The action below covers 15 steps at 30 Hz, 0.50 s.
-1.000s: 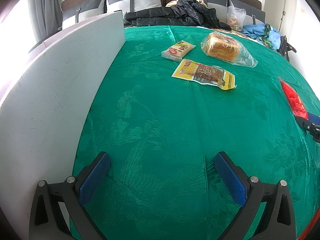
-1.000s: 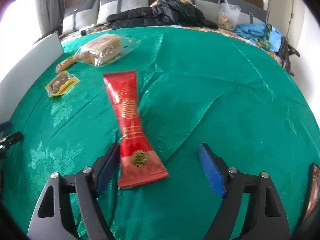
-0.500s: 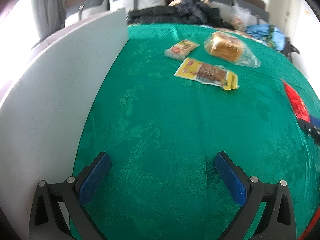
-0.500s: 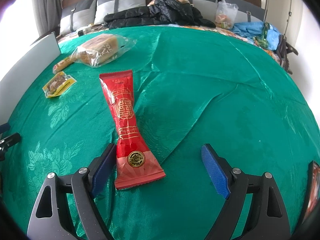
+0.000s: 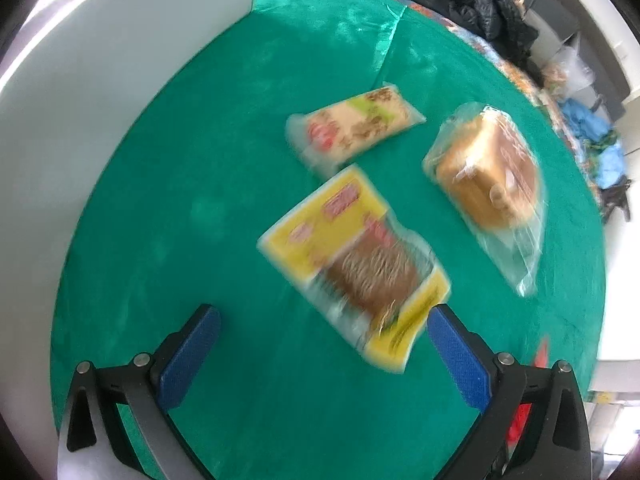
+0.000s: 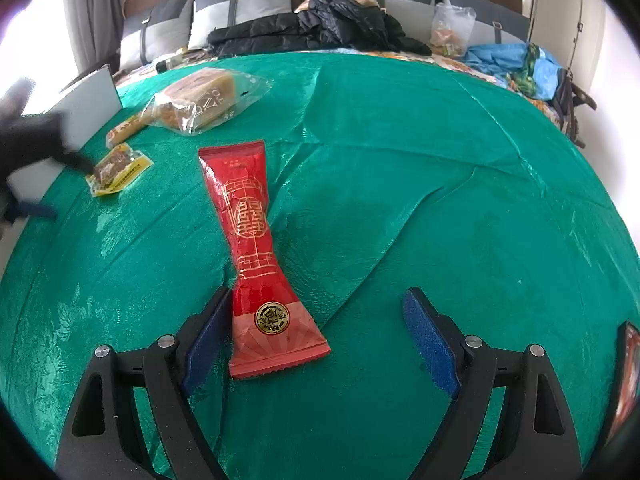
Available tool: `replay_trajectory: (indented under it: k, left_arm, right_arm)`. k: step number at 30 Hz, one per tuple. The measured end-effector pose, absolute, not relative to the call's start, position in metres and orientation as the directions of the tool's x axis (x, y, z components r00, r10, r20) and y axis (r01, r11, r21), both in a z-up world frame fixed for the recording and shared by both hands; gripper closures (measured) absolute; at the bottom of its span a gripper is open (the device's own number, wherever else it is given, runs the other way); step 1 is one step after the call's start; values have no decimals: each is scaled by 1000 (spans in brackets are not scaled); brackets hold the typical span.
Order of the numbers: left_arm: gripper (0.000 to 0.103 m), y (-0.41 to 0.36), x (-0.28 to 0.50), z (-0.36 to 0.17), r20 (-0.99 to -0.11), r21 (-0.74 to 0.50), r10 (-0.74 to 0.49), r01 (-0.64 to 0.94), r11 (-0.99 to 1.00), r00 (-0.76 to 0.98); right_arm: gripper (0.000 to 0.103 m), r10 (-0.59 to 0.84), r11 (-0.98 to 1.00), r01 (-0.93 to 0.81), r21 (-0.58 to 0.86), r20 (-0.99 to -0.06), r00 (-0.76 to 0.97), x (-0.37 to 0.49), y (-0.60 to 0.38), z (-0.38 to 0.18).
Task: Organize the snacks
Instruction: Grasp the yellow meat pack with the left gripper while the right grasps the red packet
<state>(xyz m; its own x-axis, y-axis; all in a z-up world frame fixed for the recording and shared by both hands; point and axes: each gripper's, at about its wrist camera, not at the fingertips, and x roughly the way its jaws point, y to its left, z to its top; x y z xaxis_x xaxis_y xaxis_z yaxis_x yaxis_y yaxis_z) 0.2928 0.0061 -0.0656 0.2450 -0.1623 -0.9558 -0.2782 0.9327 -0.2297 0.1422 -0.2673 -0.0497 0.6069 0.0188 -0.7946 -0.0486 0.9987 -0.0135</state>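
Observation:
In the left wrist view my left gripper (image 5: pixel 320 316) stands open just short of a yellow snack packet (image 5: pixel 356 264) on the green cloth; the packet's near end lies by the right finger. Beyond it lie a pale wafer packet (image 5: pixel 356 128) and a bagged bread loaf (image 5: pixel 488 168). In the right wrist view my right gripper (image 6: pixel 316 312) is open over the near end of a long red snack packet (image 6: pixel 256 248), whose left edge is next to the left finger. The yellow packet (image 6: pixel 120 168), the bread (image 6: pixel 200 100) and my blurred left gripper (image 6: pixel 36 152) show at far left.
A white board (image 5: pixel 100 92) stands upright along the left edge of the green cloth (image 6: pixel 440 200). Behind the table are a sofa with a black jacket (image 6: pixel 320 28), a clear bag (image 6: pixel 452 28) and blue cloth (image 6: pixel 516 64). The cloth is wrinkled near the red packet.
My left gripper has moved quickly forward and tilted down towards the yellow packet, which now fills the view. The right gripper has crept slightly forward over the red packet.

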Motion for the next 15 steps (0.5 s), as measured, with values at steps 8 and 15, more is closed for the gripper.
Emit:
replay_trajectory:
  k: [8,15]
  left_arm:
    - [0,-26,325,-74,-951,-18,30,-153,988,307]
    - [0,-22,324,-73,-921,-19,39,-145,989,387]
  right_arm:
    - [16,23,999,-50,-9,-795,607,141,-269,-50]
    - [15,26,999,-51,-6,-795,607,141,-269,-49]
